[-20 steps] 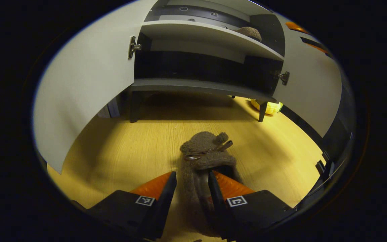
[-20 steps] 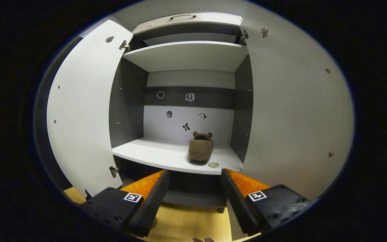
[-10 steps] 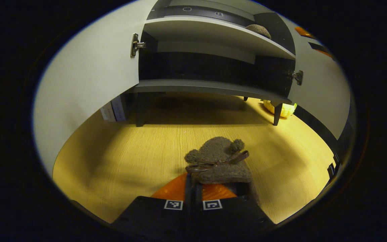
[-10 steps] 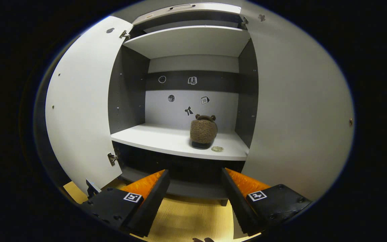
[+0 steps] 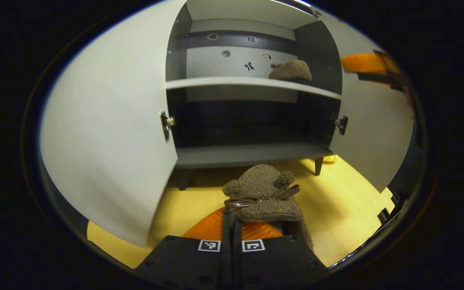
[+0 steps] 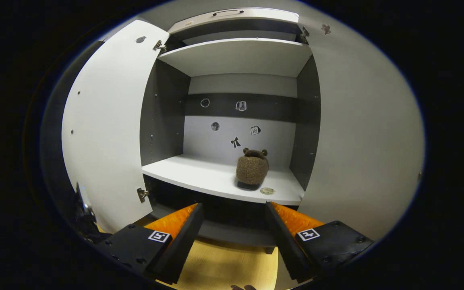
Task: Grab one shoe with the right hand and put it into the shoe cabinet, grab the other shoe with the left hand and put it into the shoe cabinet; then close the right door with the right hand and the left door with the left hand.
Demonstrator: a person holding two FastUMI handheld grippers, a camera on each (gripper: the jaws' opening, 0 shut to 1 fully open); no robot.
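A fuzzy brown slipper with a bow point(image 5: 262, 195) hangs above the wooden floor, held by my left gripper point(image 5: 232, 227), which is shut on its heel edge. The slipper's toe points at the open shoe cabinet point(image 5: 252, 82). The other brown slipper point(image 5: 290, 71) rests on the middle shelf at the right; in the right gripper view this slipper point(image 6: 252, 171) stands toe-away on the white shelf point(image 6: 199, 179). My right gripper point(image 6: 234, 231) is open and holds nothing, in front of the cabinet below that shelf. Both doors stand open: left door point(image 5: 111, 133), right door point(image 5: 371, 129).
A small round disc point(image 6: 267, 191) lies on the shelf beside the slipper. Stickers dot the cabinet's back wall point(image 6: 236, 133). The bottom shelf point(image 5: 248, 155) sits low over the wooden floor point(image 5: 336, 209). The other gripper point(image 5: 371, 64) shows at the upper right of the left gripper view.
My left gripper closed on the slipper, lifted it off the floor and carried it toward the cabinet. The right gripper stayed open and drifted slightly in front of the shelf.
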